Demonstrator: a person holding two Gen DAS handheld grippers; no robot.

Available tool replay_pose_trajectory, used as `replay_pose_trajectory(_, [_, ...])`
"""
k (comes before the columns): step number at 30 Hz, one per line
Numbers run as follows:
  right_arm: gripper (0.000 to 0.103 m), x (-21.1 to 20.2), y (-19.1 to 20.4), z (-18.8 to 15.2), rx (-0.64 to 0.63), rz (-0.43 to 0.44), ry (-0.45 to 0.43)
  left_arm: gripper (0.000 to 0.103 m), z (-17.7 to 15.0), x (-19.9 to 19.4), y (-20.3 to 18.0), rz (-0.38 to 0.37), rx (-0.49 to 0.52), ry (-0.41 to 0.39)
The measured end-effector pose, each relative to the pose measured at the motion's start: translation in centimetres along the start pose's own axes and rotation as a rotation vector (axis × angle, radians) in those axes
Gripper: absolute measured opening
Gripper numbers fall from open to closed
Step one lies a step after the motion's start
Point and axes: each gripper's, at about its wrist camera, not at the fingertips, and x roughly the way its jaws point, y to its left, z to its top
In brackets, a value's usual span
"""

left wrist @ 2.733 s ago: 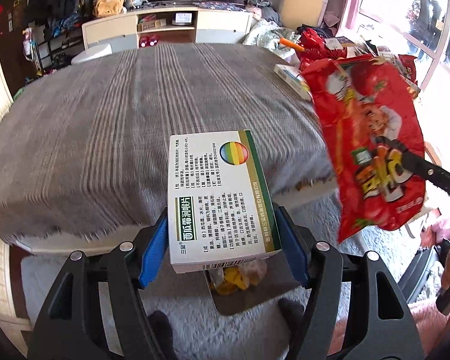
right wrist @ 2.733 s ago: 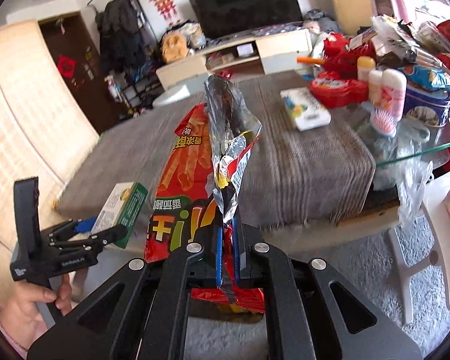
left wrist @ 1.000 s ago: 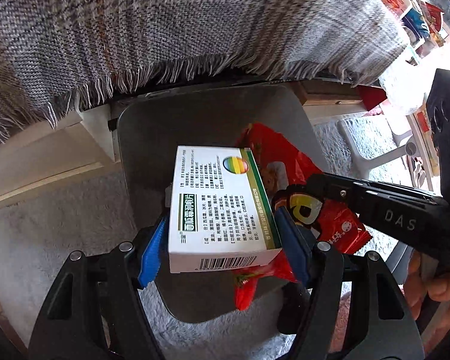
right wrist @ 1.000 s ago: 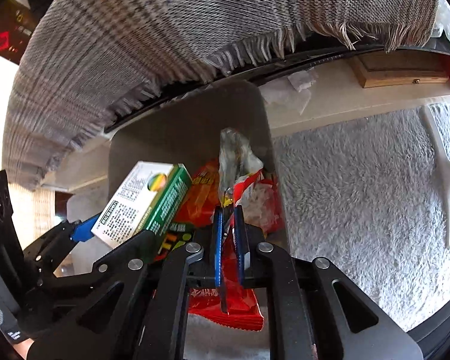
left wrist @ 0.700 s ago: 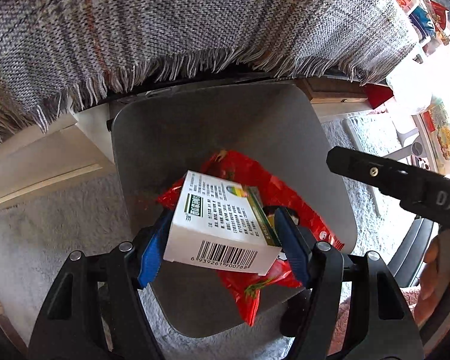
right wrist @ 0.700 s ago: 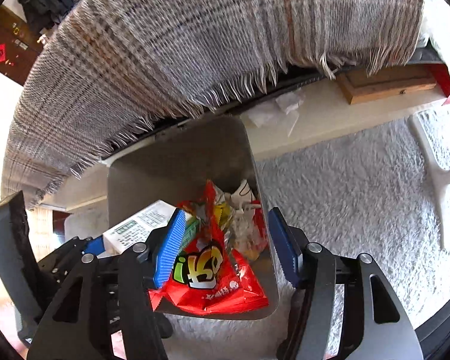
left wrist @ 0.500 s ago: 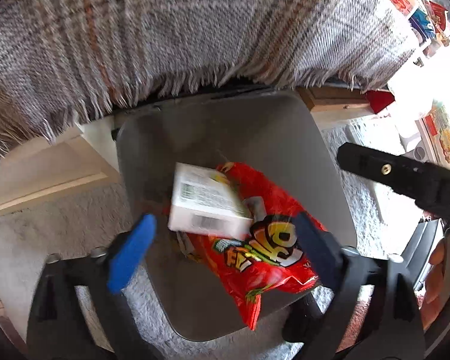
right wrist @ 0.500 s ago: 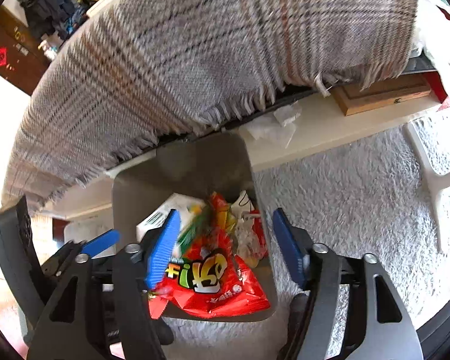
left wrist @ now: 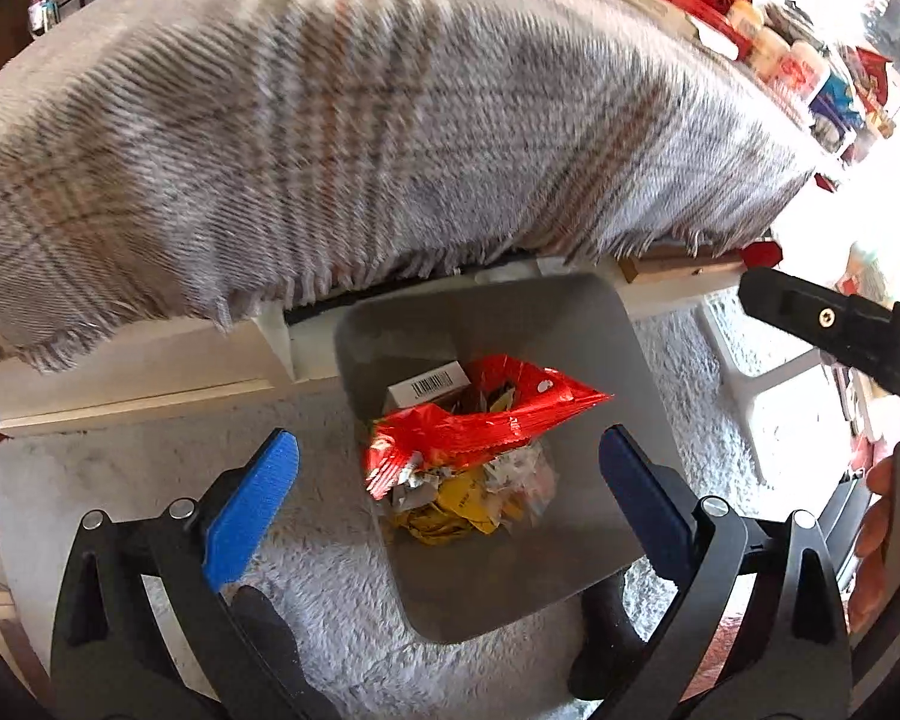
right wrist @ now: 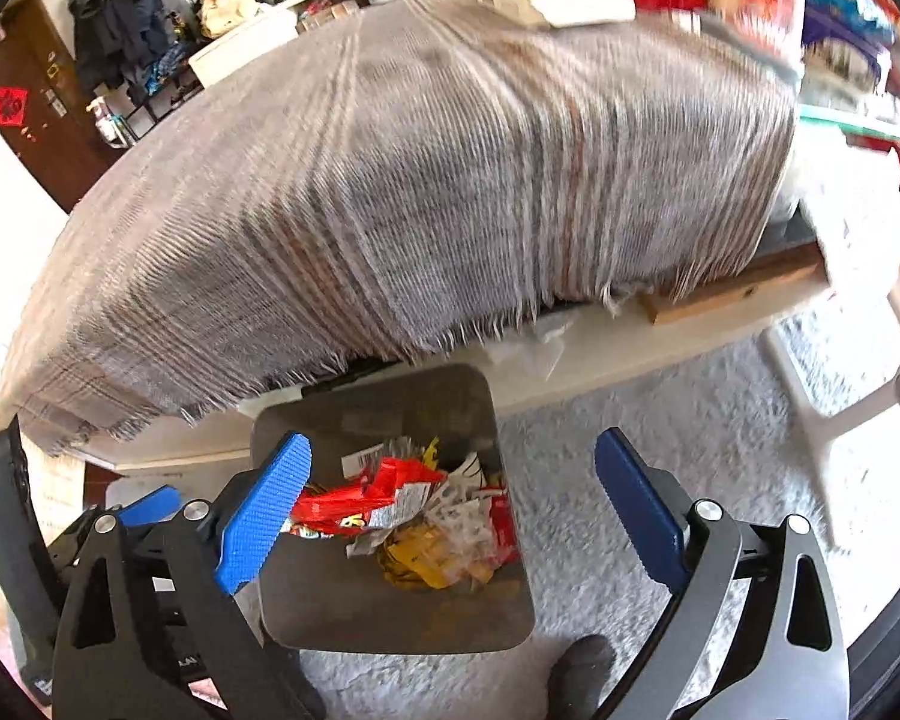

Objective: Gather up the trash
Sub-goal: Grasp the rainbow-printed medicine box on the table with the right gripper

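Left gripper (left wrist: 447, 489) wide open, empty. Right gripper (right wrist: 450, 495) jaws just opened, nothing between. Both above the grey bin (left wrist: 576, 312); red snack bag (left wrist: 480, 420) and white box (left wrist: 429, 383) lie inside on other wrappers, beside the blanket-covered table (left wrist: 330, 120).

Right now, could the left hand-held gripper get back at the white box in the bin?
Probably yes: the left hand-held gripper is open above the bin, though the red bag partly covers the white box.
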Motion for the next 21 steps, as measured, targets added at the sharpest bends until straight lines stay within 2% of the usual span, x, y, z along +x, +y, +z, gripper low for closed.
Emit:
replay_pose_trajectory(3, [0.100, -2.0, 0.6, 1.2, -0.017, -0.020, -0.047, 0.095, 0.9, -2.1, 0.1, 0.005, 0.004, -0.037])
replay_pose_trajectory(9, [0.100, -5.4, 0.9, 4.7, -0.041, -0.028, -0.125, 0.095, 4.5, -7.0, 0.6, 0.017, 0.009, -0.125])
replay_pose_trajectory(12, [0.100, -6.6, 0.7, 6.4, -0.047, -0.031, -0.153, 0.095, 6.1, -8.2, 0.8, 0.009, 0.002, -0.137])
replay_pose_trajectory(17, [0.100, -8.5, -1.2, 10.5, -0.016, -0.023, -0.205, 0.095, 10.5, -10.3, 0.3, 0.033, 0.023, -0.190])
replay_pose_trajectory(21, [0.100, -8.3, -3.0, 13.6, 0.000, -0.053, -0.217, 0.095, 14.5, -10.6, -0.5, 0.007, 0.041, -0.205])
